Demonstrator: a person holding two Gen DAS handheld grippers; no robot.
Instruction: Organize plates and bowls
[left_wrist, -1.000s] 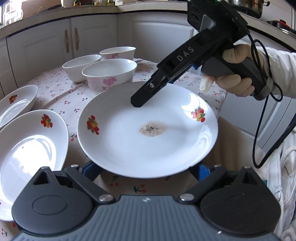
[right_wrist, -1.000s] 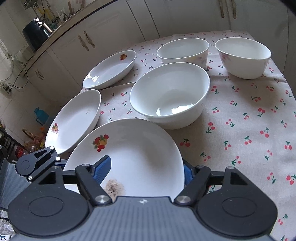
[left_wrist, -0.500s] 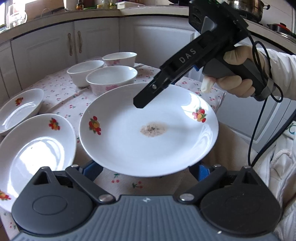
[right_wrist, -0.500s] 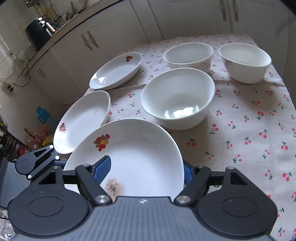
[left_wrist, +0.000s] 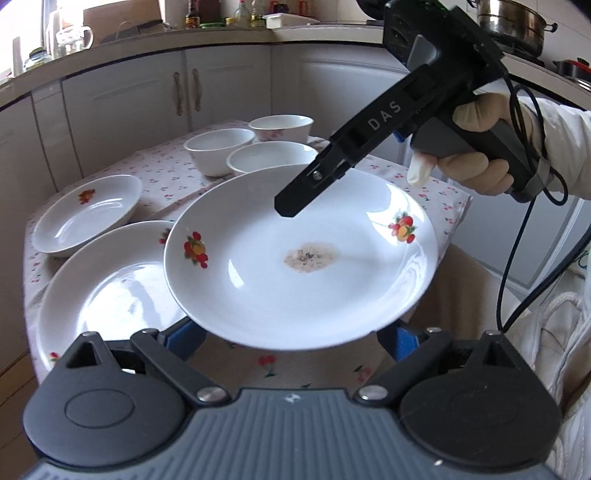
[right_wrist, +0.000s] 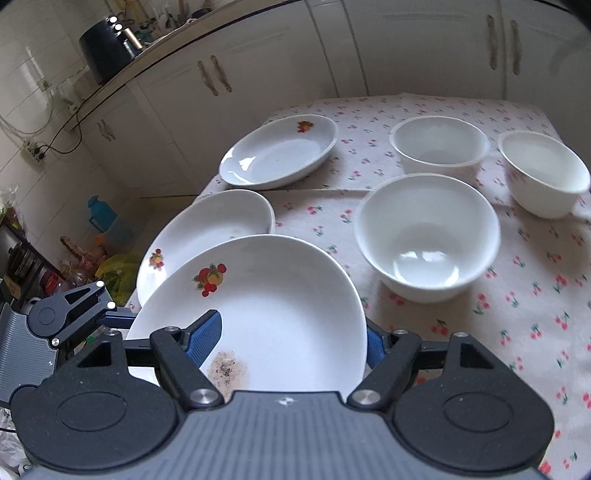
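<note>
Three plates, three bowls on the cherry-print tabletop (left_wrist: 173, 166).

- Far left: shallow plate (left_wrist: 88, 218), fruit decal, lying flat on the cloth.
- Near left: second plate (left_wrist: 107, 291), also flat; its right edge is hidden under the raised plate.
- Centre: soiled plate (left_wrist: 295, 295), off the cloth and overlapping the near-left plate. Two fruit decals on the rim, brown speckled stain (left_wrist: 310, 256) in the well.
- Left claw (left_wrist: 291, 334): spread wide. Both blue fingers pass under the near rim of the soiled plate. Cannot tell whether the plate rests on them; nothing is pinched.
- Right claw (right_wrist: 291, 332): clamped on the soiled plate's rim, one blue finger on the upper face beside the stain, the other outside the rim. It carries the plate.
- Far centre, beyond the soiled plate: three white bowls in a cluster, near bowl (left_wrist: 269, 158), left bowl (left_wrist: 218, 151), far bowl (left_wrist: 280, 127), all upright.
- Right: gloved hand (left_wrist: 476, 147) on the right claw's handle, black cable hanging from it.
</note>
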